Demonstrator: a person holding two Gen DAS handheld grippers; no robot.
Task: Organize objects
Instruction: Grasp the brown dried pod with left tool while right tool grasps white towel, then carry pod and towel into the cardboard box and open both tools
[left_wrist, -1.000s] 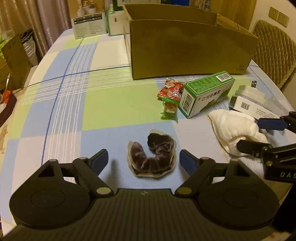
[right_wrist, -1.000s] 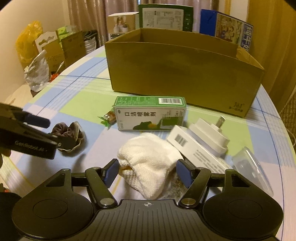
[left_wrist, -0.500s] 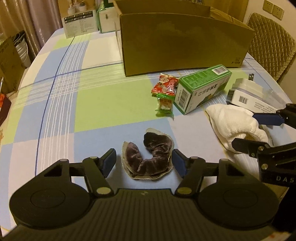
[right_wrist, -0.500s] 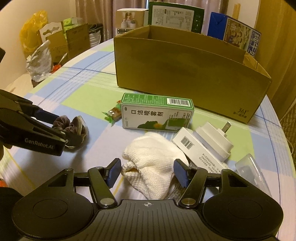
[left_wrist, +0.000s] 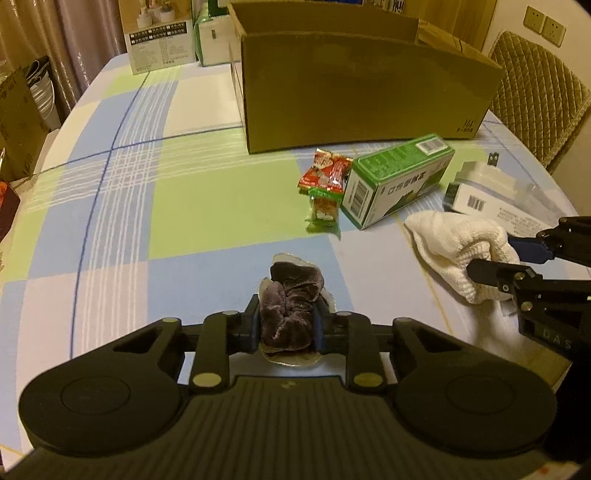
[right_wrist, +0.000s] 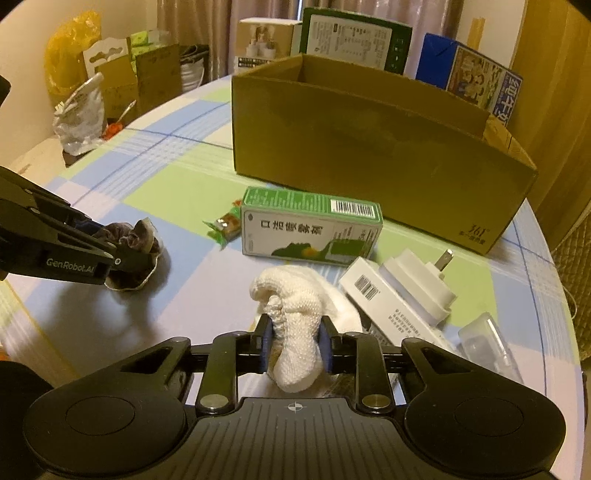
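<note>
Left gripper (left_wrist: 284, 325) clamped on dark scrunchie (left_wrist: 291, 302) low over checked tablecloth (left_wrist: 207, 206). Right gripper (right_wrist: 295, 349) pinched tight on white cloth (right_wrist: 295, 314), near green carton (right_wrist: 310, 225) and cardboard box (right_wrist: 369, 147).

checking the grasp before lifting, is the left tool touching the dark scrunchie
Touching. The left wrist view shows the left tool with both fingers pressed against the sides of the dark scrunchie, bunching it between them. The right wrist view agrees.

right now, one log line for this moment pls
left gripper: shut on scrunchie | right gripper: shut on white cloth | cardboard box: open, beyond
</note>
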